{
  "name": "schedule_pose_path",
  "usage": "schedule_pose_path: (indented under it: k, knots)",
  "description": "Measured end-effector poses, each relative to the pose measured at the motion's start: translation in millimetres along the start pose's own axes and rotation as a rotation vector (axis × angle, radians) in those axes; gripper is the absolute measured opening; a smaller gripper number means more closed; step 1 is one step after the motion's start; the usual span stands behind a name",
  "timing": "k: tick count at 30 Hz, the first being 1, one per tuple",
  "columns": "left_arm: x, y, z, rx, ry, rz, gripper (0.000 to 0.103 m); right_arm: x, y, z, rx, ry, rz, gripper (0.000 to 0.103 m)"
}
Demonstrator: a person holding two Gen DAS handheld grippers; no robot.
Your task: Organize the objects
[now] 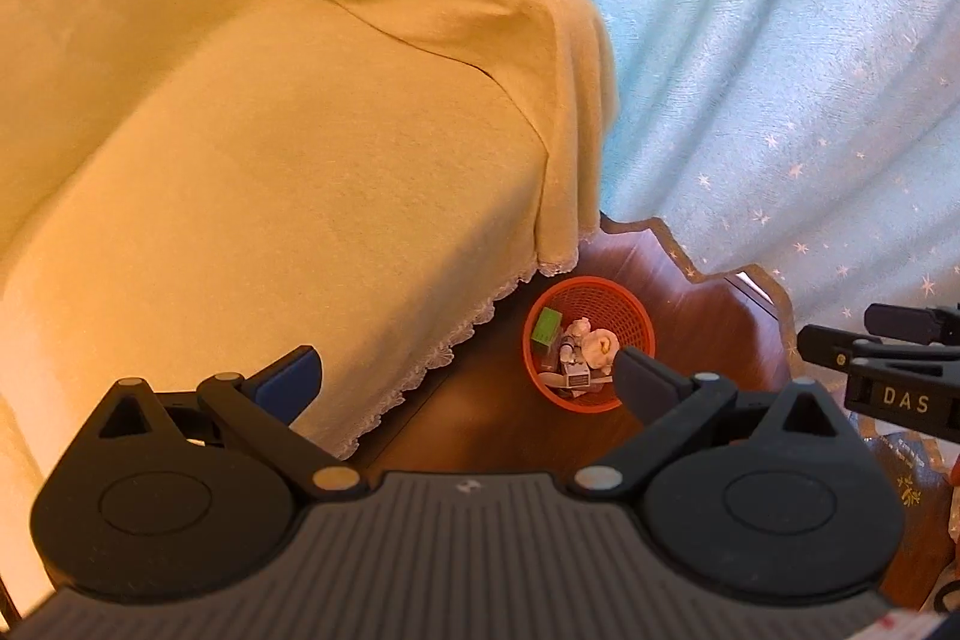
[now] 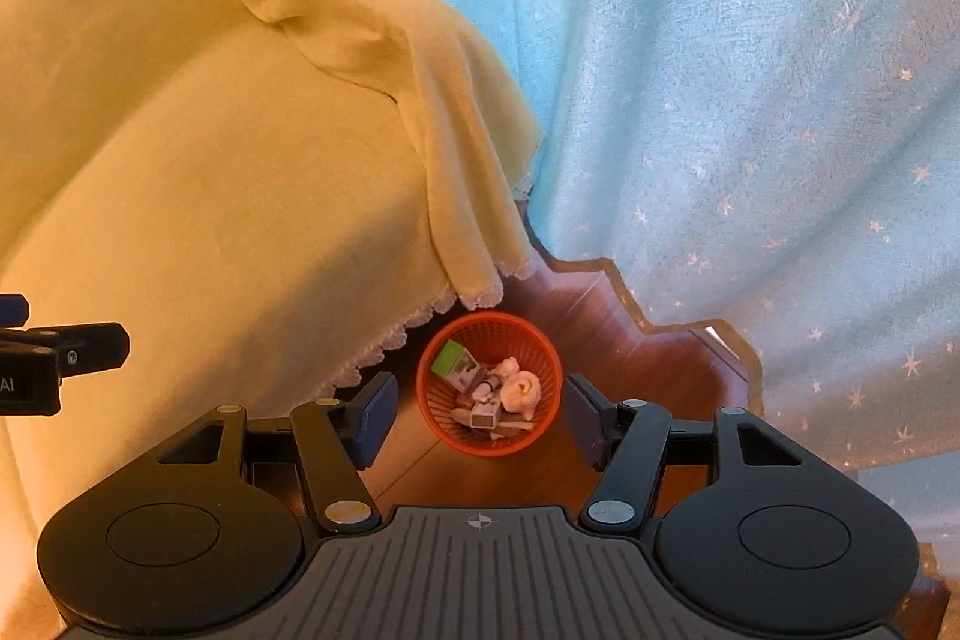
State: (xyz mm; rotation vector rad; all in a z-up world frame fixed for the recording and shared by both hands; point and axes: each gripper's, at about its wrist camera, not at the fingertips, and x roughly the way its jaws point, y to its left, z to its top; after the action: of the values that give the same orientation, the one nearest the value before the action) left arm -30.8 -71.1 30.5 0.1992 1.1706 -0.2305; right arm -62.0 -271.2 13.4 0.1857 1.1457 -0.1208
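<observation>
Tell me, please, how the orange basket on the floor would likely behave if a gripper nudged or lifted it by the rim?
The orange basket looks like thin plastic mesh, so probably light and a bit flexible at the rim. It holds only small items, such as a green box, so a nudge would likely slide it on the smooth wooden floor. Being tall and narrow, it may tip.

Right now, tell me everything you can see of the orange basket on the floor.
The orange basket is a small round bin with plastic-looking mesh walls, upright on the dark wooden floor, close beside the yellow cover's lace hem. Inside lie a green box, crumpled pale paper and small packages. Nothing grips it.
</observation>
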Motion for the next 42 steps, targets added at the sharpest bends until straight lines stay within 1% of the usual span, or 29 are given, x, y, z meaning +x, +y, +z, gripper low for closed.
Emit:
schedule_pose_path:
  k: [4,10,20,26,42]
  knots:
    - [0,3,0,-0.011,-0.001,-0.006,0.101,-2,1,2,-0.007,-0.007,-0.002,0.058]
    - [2,1,-2,0.017,-0.003,0.006,0.101,-2,1,-1,0.008,-0.009,-0.013,0.058]
    - [8,2,-4,0.002,0.016,-0.002,0.101,5,1,-9,0.025,0.023,-0.015,0.058]
    - [10,4,-6,0.018,0.021,0.003,0.101,11,2,-10,0.045,0.047,-0.01,0.058]
    - [15,10,-7,0.017,0.031,0.01,0.101,18,11,-11,0.057,0.061,-0.006,0.058]
